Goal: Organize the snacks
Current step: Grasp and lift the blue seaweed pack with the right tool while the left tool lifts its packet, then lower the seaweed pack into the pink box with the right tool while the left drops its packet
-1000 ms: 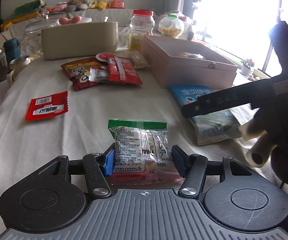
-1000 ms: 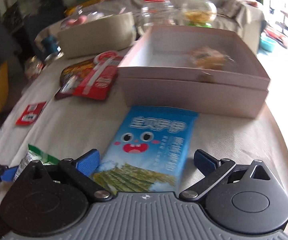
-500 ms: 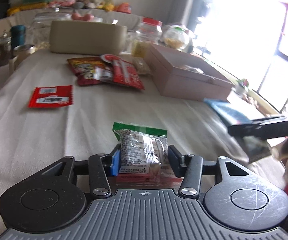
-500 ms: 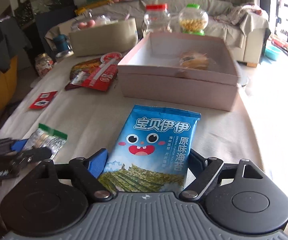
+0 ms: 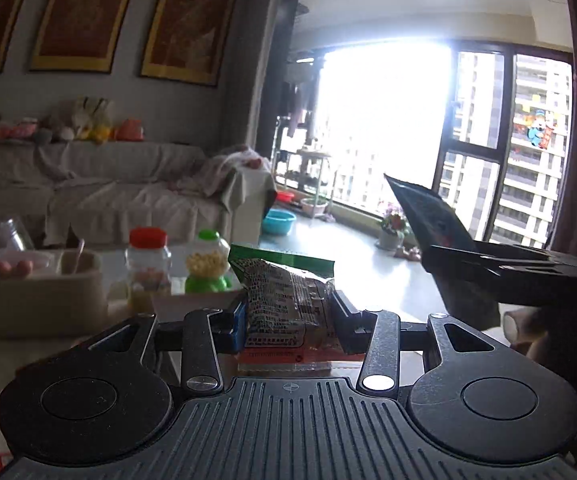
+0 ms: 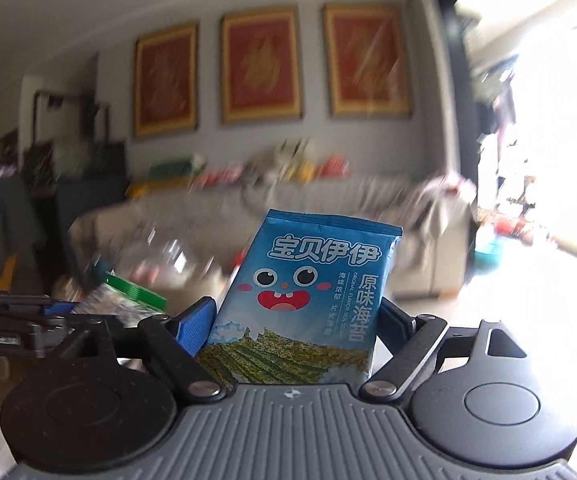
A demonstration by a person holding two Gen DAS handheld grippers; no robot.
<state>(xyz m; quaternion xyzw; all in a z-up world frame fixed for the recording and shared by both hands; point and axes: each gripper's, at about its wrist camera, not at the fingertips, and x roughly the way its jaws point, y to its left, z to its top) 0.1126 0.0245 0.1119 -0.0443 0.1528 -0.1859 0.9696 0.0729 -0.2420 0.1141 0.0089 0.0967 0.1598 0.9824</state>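
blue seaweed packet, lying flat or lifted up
Lifted up: the blue seaweed packet stands nearly upright, clamped in the right gripper, with only sofa and wall behind it.

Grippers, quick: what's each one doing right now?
Left gripper: jaws closing on the green-topped snack pack, lifted.
Right gripper: shut on the blue seaweed bag, lifted.
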